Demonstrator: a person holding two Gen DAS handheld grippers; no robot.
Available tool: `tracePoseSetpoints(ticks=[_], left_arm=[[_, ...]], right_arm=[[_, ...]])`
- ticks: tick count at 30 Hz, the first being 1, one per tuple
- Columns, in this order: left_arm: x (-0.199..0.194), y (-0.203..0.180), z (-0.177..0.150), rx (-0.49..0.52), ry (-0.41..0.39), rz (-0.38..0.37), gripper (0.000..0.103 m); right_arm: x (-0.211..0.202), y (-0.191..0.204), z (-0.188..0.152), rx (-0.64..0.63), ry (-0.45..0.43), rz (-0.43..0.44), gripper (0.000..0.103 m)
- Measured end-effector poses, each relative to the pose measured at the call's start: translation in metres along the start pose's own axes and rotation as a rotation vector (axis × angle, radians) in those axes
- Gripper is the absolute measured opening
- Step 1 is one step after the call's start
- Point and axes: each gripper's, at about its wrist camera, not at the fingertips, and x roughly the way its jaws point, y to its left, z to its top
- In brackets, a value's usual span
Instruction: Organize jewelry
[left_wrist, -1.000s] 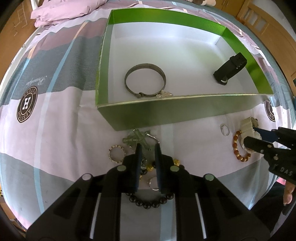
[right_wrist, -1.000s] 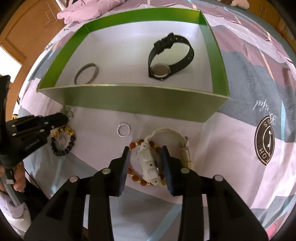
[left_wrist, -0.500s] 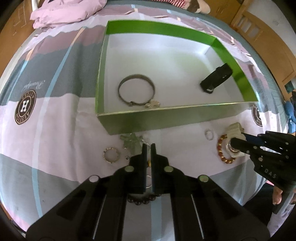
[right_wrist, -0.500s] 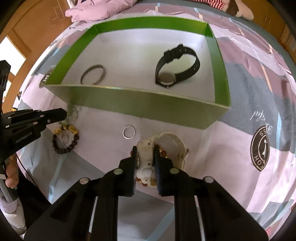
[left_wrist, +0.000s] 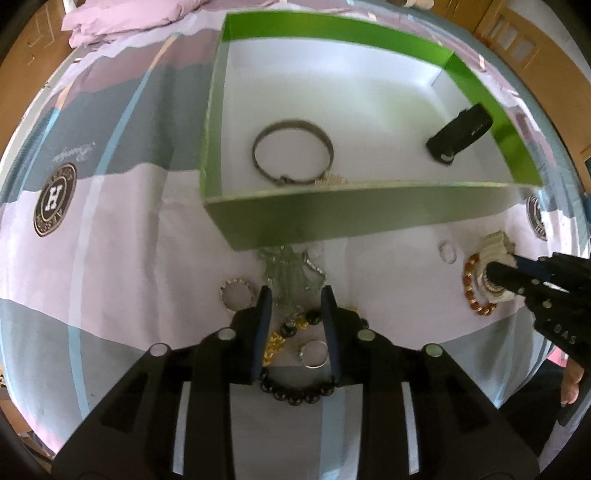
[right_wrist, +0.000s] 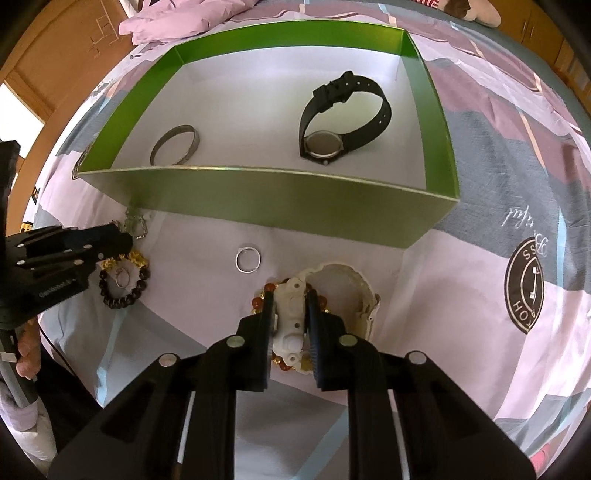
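Clamping the white watch (right_wrist: 291, 317) by its stiff case, the right gripper (right_wrist: 290, 314) sits near the green box (right_wrist: 258, 195); strap is floppy, light. Left gripper (left_wrist: 295, 306) spread wide, w/ nothing held, over the black bead bracelet (left_wrist: 295, 391).

My view is of a bed (right_wrist: 517, 155) under a pink, grey and pale blue sheet with round logo patches, and a folded pink blanket (right_wrist: 166, 22) lies at its far end. A green box (right_wrist: 258, 199) sits on the sheet. Near me, in front of the box, I see a black bead bracelet (right_wrist: 123, 291), a silver ring (right_wrist: 247, 259), a white watch (right_wrist: 347, 291) and an amber bead bracelet (left_wrist: 474, 291).
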Motion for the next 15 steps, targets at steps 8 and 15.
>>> tracePoseSetpoints(ticks=[8, 15], left_arm=[[-0.01, 0.0, 0.002, -0.006, -0.032, -0.033, 0.005], [-0.045, -0.003, 0.0, 0.018, -0.101, -0.093, 0.005]], right_arm=[[-0.008, 0.003, 0.002, -0.015, -0.033, 0.009, 0.017], [-0.033, 0.002, 0.005, -0.011, -0.085, 0.07, 0.017]])
